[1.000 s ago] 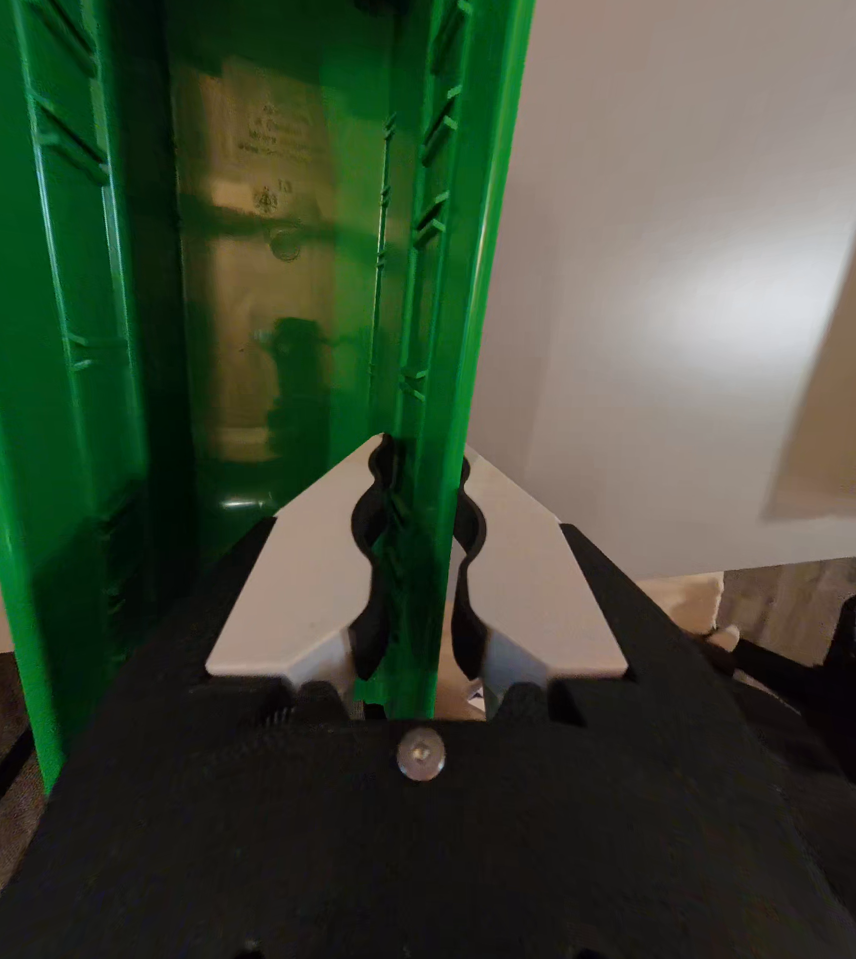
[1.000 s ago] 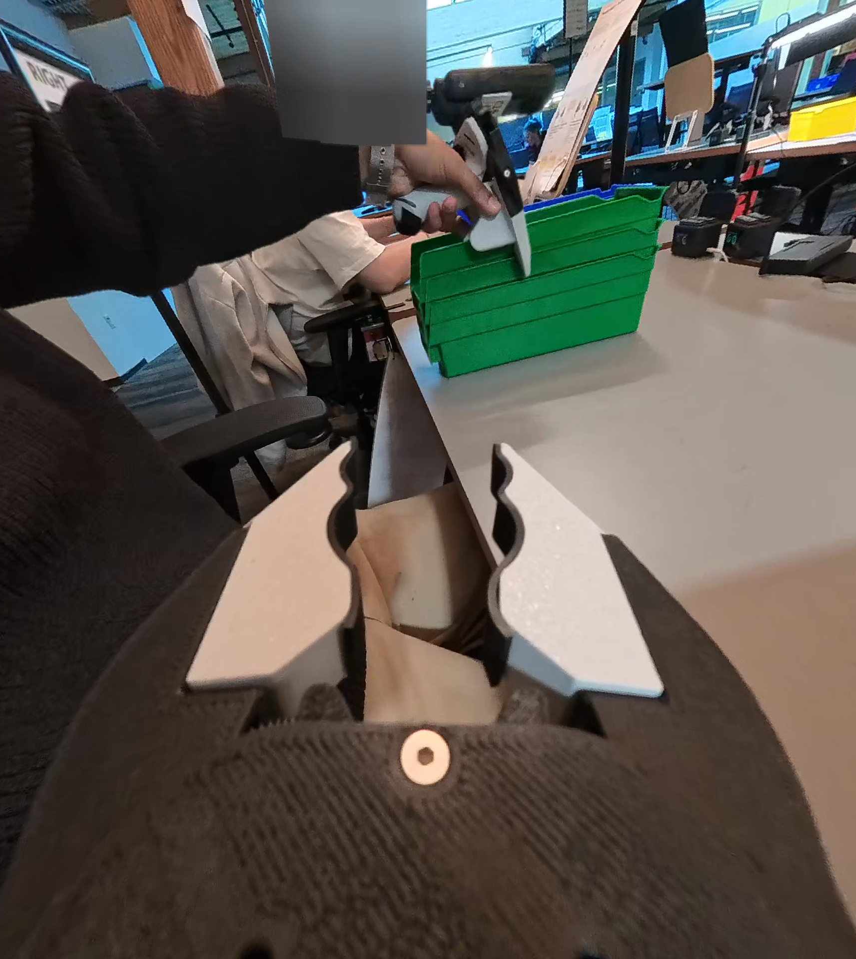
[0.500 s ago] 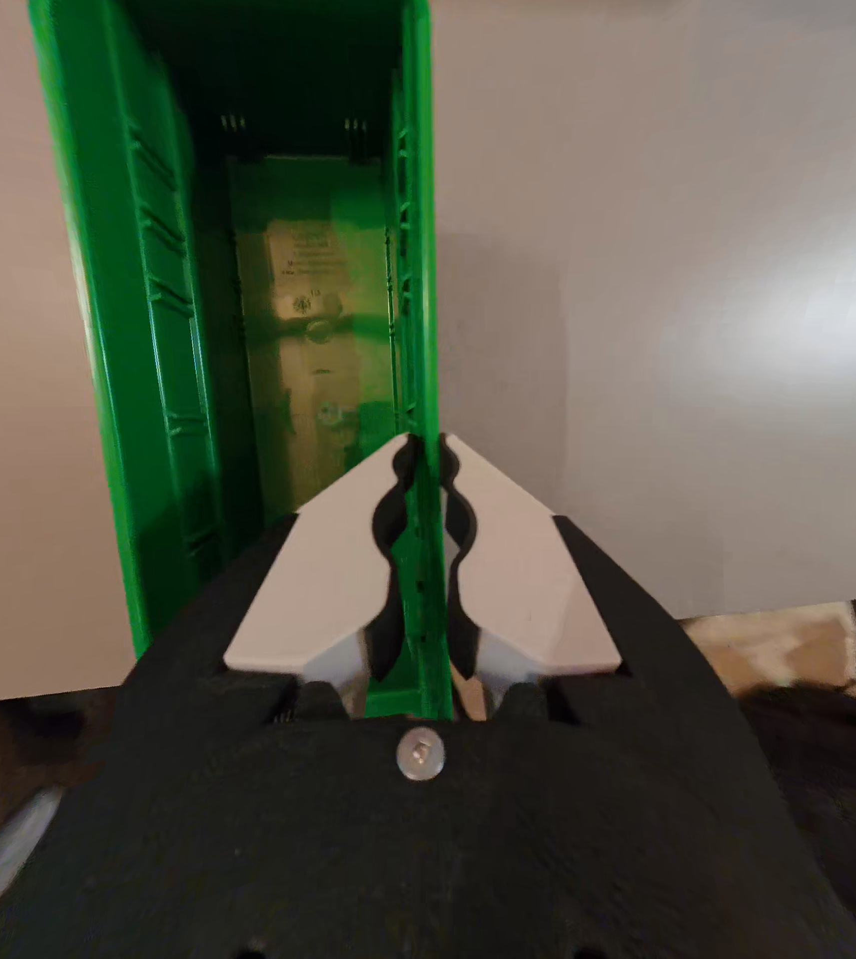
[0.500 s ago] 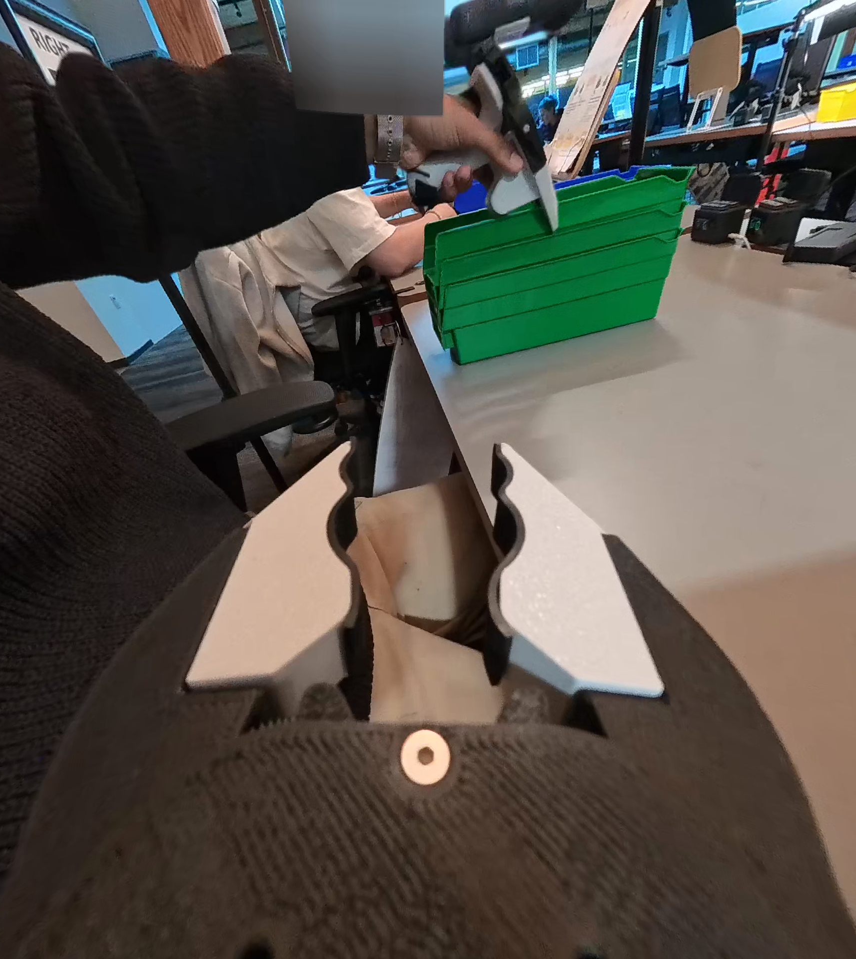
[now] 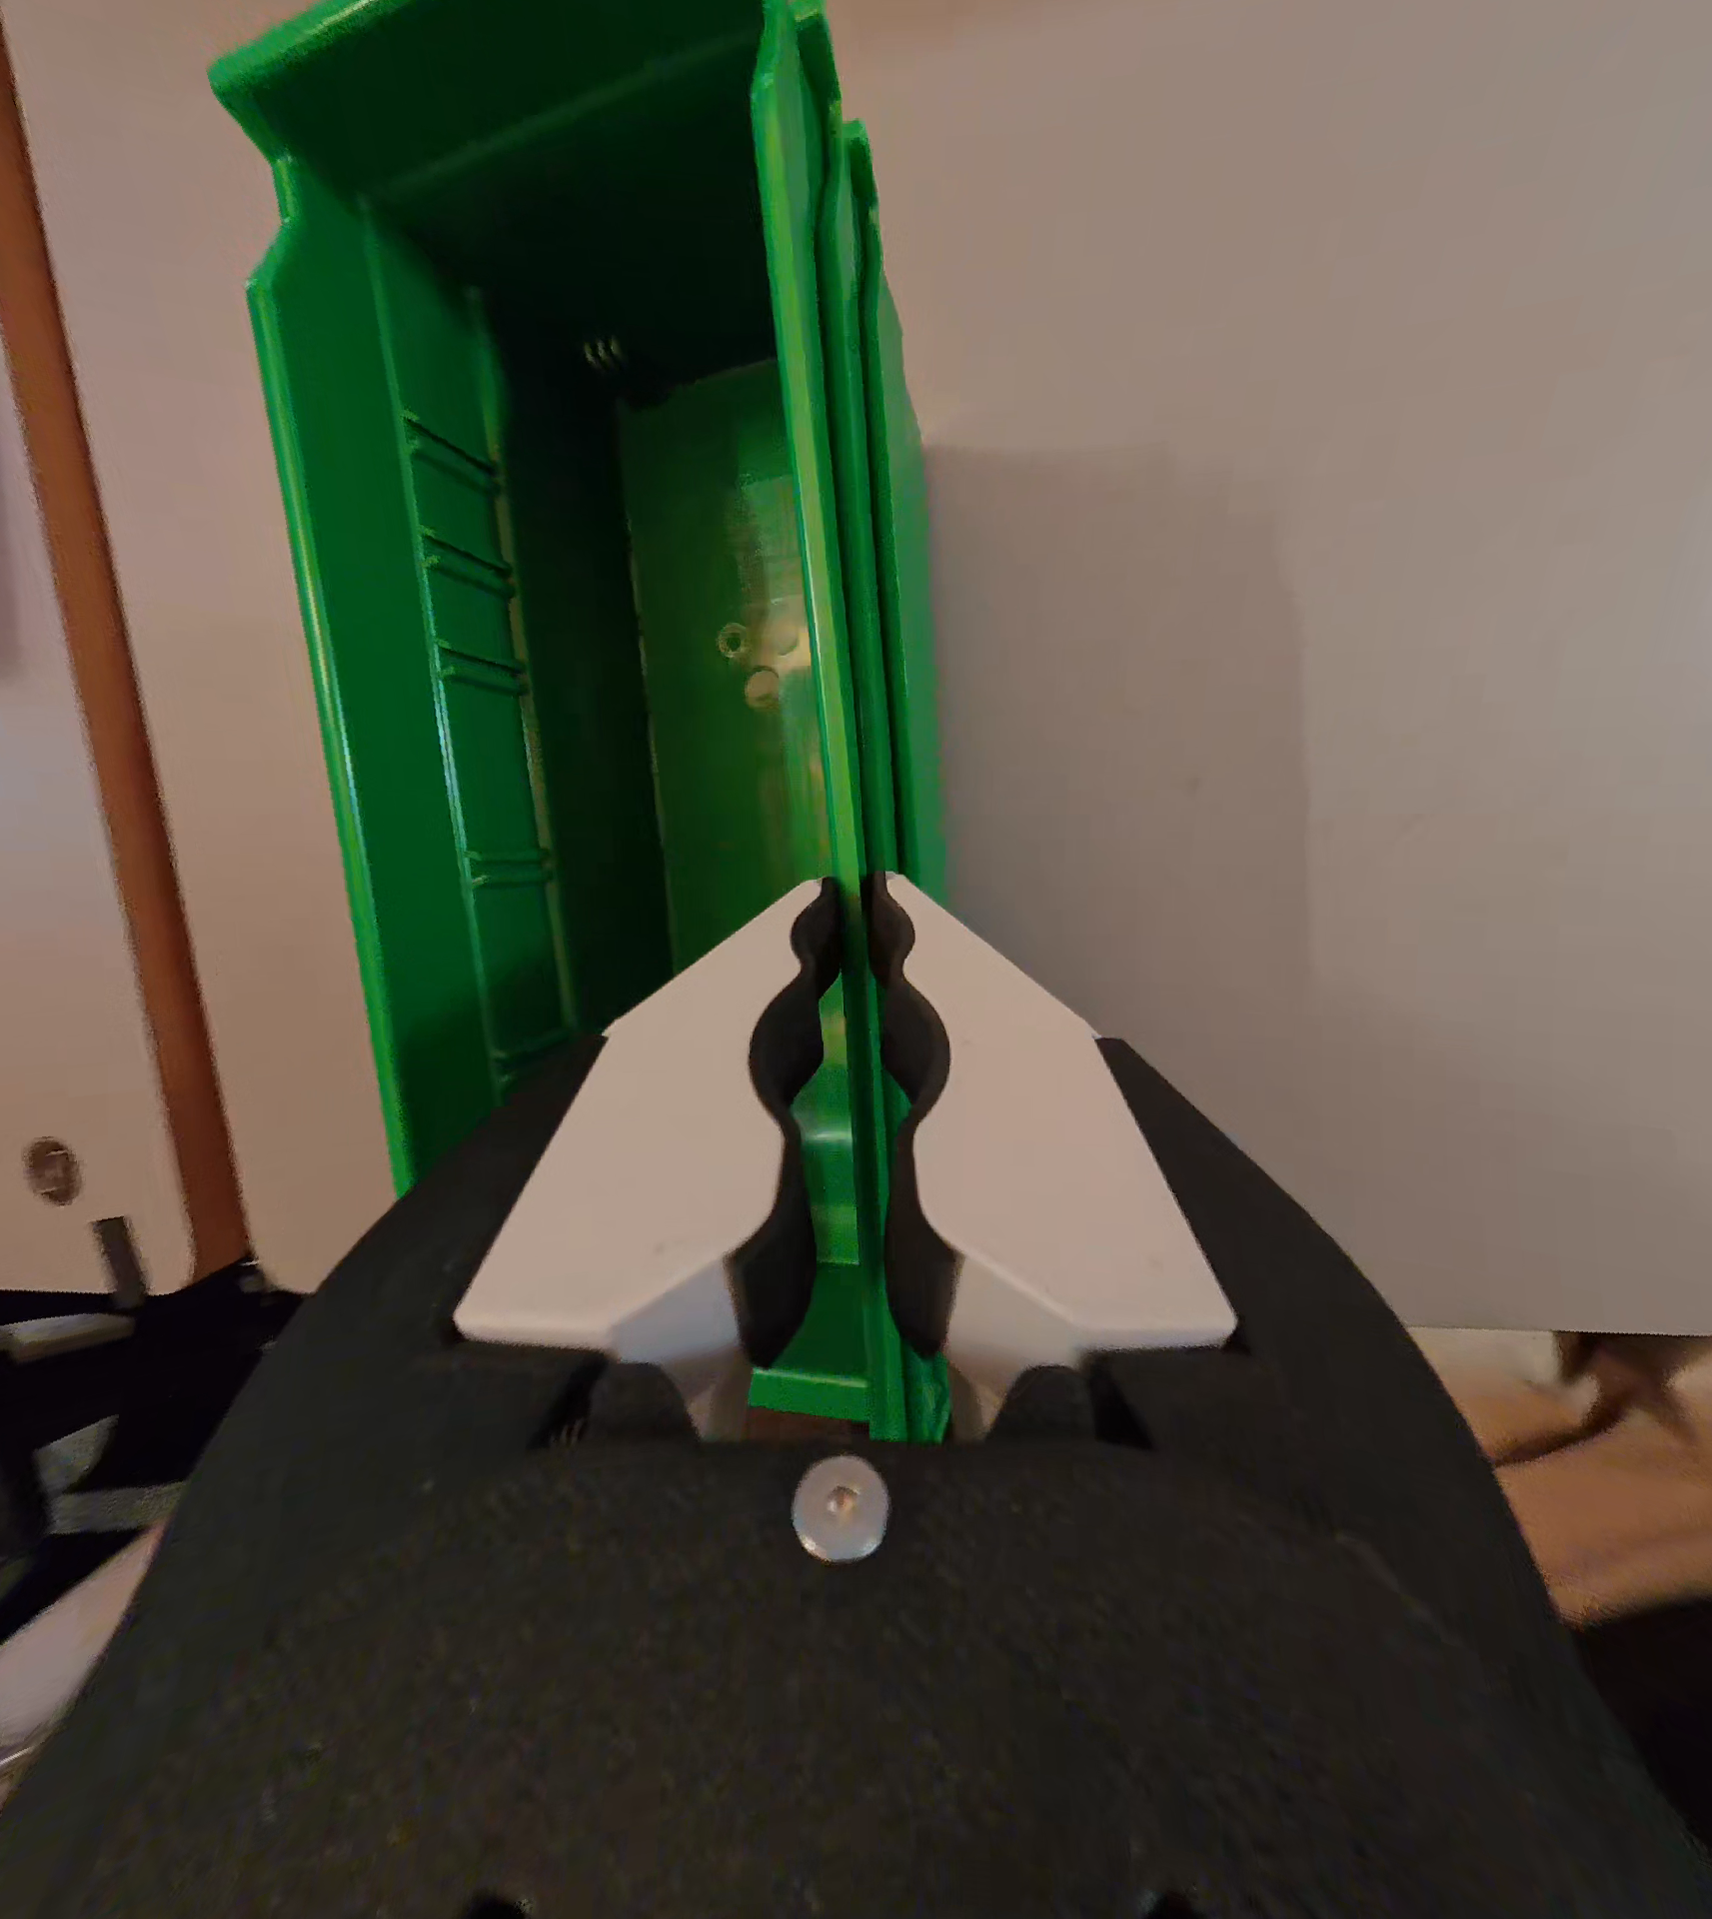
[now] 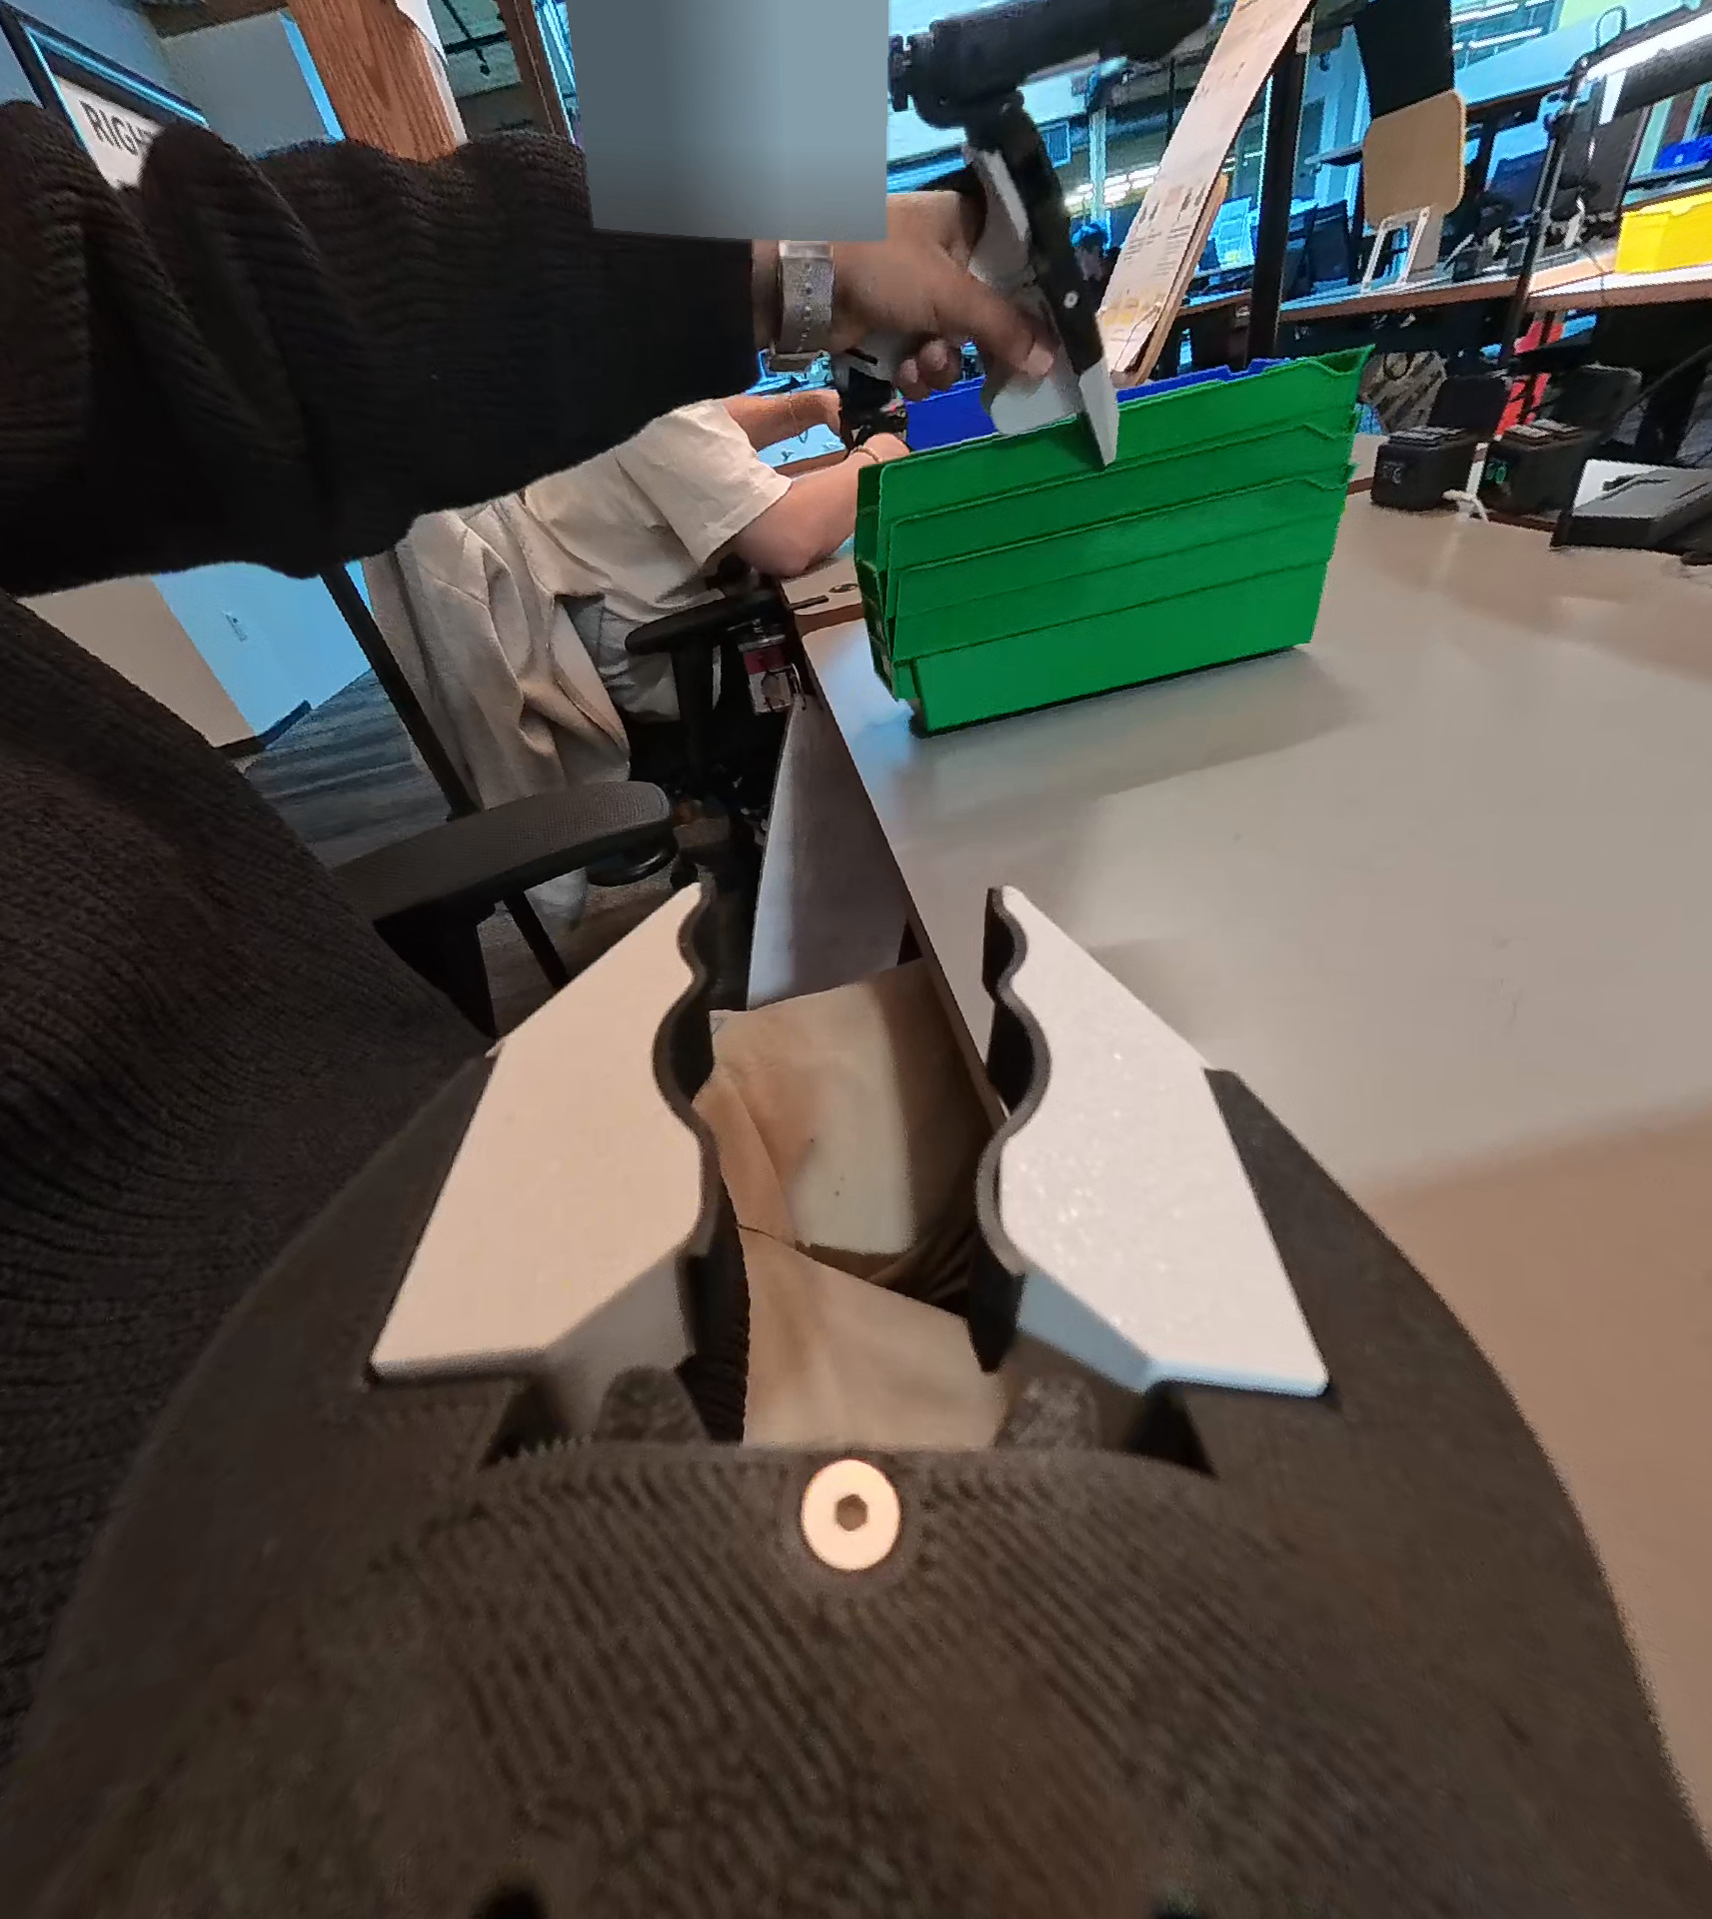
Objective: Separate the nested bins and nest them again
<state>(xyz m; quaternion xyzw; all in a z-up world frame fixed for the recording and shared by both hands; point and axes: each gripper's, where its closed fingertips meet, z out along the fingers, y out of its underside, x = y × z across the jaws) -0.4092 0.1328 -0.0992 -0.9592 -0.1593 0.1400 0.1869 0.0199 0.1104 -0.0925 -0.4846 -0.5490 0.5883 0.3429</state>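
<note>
On the grey table [image 6: 1402, 935], left gripper [image 5: 853, 883] jaws still clamping top green bin [image 5: 478, 727], now nested.

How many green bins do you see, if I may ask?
About 5, nested in one stack on the table; left gripper pinches the top bin's wall. More may hide inside.

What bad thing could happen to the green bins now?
1. The left claw pinches only the thin side wall of the top green bin, so the bin might slip or twist out.
2. The bins below fit snugly, so they might lift along too, then drop onto the table.
3. The right claw is open and far away, so nothing holds the stack down.
</note>
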